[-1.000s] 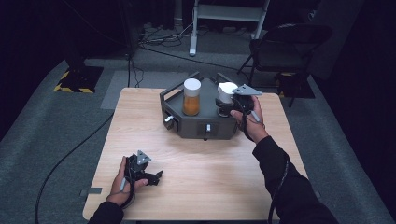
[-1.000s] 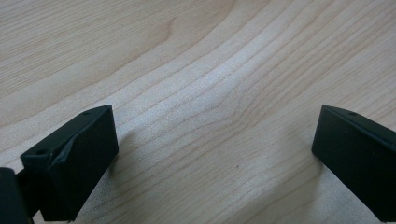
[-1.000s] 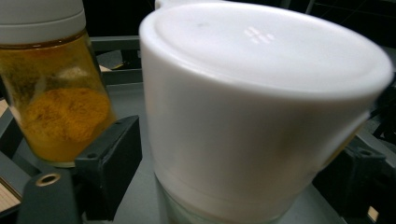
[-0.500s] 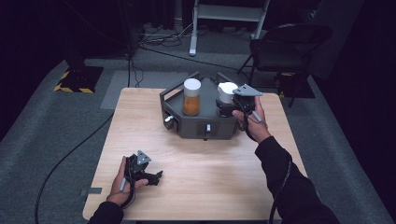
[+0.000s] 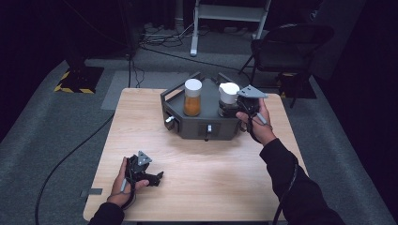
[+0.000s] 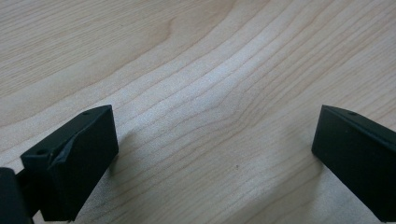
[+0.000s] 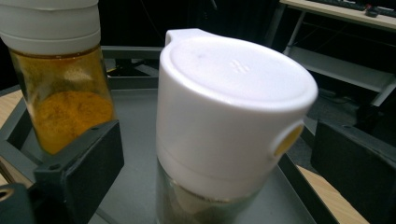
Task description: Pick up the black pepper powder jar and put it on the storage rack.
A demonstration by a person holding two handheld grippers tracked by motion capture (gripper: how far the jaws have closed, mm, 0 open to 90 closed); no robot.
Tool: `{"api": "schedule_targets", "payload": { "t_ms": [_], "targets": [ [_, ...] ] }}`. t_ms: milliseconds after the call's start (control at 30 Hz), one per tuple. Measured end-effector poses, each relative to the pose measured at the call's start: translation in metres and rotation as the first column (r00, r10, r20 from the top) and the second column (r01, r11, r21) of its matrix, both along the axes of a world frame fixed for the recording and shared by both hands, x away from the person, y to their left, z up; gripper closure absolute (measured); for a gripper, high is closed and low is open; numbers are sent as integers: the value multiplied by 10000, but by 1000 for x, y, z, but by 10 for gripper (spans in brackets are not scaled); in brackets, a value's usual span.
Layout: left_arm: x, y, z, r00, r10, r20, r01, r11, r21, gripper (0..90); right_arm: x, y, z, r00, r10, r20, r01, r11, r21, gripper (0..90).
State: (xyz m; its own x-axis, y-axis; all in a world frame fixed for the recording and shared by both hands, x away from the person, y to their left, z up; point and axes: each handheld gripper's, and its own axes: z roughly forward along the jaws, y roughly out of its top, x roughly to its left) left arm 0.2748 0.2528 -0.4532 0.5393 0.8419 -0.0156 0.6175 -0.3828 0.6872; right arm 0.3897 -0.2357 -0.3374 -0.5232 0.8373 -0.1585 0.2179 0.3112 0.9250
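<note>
Two grippers were in use. Farthest left, the left gripper point(image 5: 157, 177) rested on the wooden table point(image 5: 211, 164), jaws spread over bare wood. Rightward, the orange-filled jar point(image 5: 192, 97) stood in the grey tray point(image 5: 206, 129). The white-capped jar point(image 7: 229, 126) sat between the right gripper's point(image 5: 237, 105) jaws, which had just been opening and stood clear of it.

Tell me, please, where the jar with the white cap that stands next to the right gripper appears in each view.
High view: the white-capped jar stands at the right end of the grey tray, just left of the right gripper.
Left gripper view: wooden table between the jaws.
Right gripper view: it stands at centre, between the open jaws.
Shared landmark: the jar of orange powder, to its left.
</note>
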Motion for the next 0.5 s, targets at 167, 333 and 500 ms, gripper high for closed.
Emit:
{"api": "schedule_targets", "payload": {
  "t_ms": [167, 333, 500],
  "targets": [
    [0, 0, 0, 10000, 3, 2, -3, 10000, -1, 4, -10, -4, -4, 9998, -62, 168, 64, 9999, -138, 25],
    [0, 0, 0, 10000, 2, 3, -2, 10000, -1, 4, -19, -9, -6, 9996, -27, 270, 31, 9999, -164, 25],
    [0, 0, 0, 10000, 4, 2, -4, 10000, -3, 4, -29, -12, -12, 9992, 120, 389, -110, 9996, -274, 25]
  ]
}}
